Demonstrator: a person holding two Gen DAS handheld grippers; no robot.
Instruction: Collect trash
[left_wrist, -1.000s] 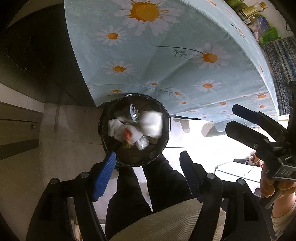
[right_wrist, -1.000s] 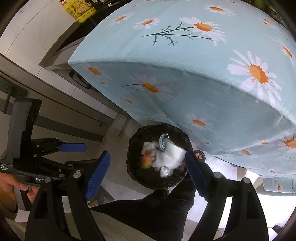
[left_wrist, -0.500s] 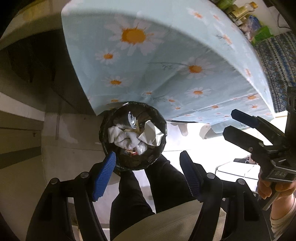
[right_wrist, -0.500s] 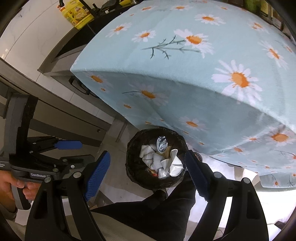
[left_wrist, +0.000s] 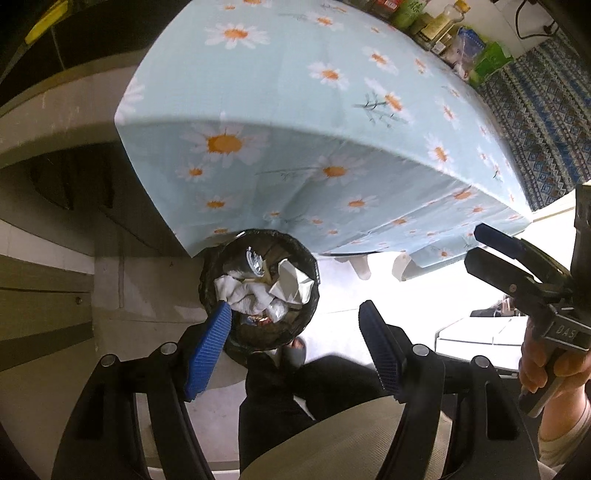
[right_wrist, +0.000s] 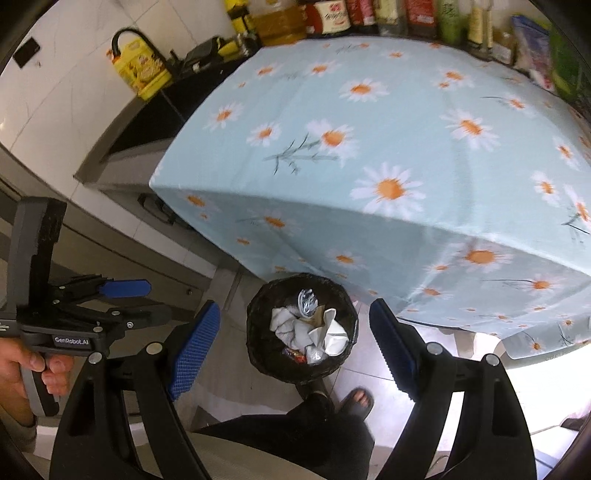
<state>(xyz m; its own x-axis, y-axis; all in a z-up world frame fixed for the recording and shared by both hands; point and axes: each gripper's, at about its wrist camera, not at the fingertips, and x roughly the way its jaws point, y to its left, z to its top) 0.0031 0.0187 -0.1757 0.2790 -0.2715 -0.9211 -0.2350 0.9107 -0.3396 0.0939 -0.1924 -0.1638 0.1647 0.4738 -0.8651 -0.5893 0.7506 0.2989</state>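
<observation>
A black bin (left_wrist: 266, 233) stands on the floor by the corner of the daisy-cloth table (left_wrist: 332, 110). It holds crumpled white paper (left_wrist: 251, 295), a foil piece (left_wrist: 255, 258) and small wrappers. My left gripper (left_wrist: 295, 332) hangs open high above the bin, with nothing between its blue pads (left_wrist: 210, 347). The right gripper (left_wrist: 476, 245) shows at the right, also open. In the right wrist view the bin (right_wrist: 255, 314) and its trash (right_wrist: 314, 328) lie far below my open, empty right gripper (right_wrist: 295, 332), and the left gripper (right_wrist: 159, 301) is at the left.
The person's dark trouser legs and a sandalled foot (right_wrist: 356, 402) stand right beside the bin. Bottles and jars (right_wrist: 332, 18) line the table's far edge, and a yellow oil jug (right_wrist: 142, 70) sits on a dark counter. Pale tiled floor surrounds the bin.
Both grippers have risen away from the bin, which now looks smaller, and more of the table top shows. The white trash in the bin has shifted and settled.
</observation>
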